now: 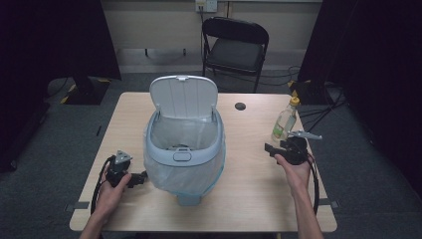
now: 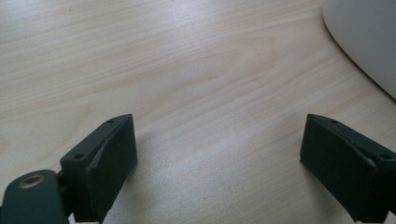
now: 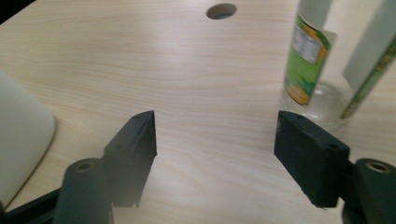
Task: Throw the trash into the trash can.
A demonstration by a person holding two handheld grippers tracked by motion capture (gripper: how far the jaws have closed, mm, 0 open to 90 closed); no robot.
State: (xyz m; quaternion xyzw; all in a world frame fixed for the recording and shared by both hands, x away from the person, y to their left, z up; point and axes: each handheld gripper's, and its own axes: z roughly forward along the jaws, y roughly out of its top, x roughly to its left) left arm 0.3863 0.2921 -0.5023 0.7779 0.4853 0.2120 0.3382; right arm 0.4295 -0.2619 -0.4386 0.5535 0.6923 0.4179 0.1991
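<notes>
- My right gripper [image 1: 271,148] has its jaws spread wide and empty near the clear plastic bottle with a yellow cap [image 1: 285,119], which stands upright on the tabletop [image 1: 249,184], ungrasped.
- My left gripper [image 1: 141,178] rests released beside the open-lidded, bag-lined grey bin [image 1: 183,149]; I judge that dropping the bottle in remains.

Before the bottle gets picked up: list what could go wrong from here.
1. The bottle stands upright close to the table edge; a sideways knock from the right hand-held gripper could tip it off.
2. The bin lid stands open; a bump might drop it shut.
</notes>
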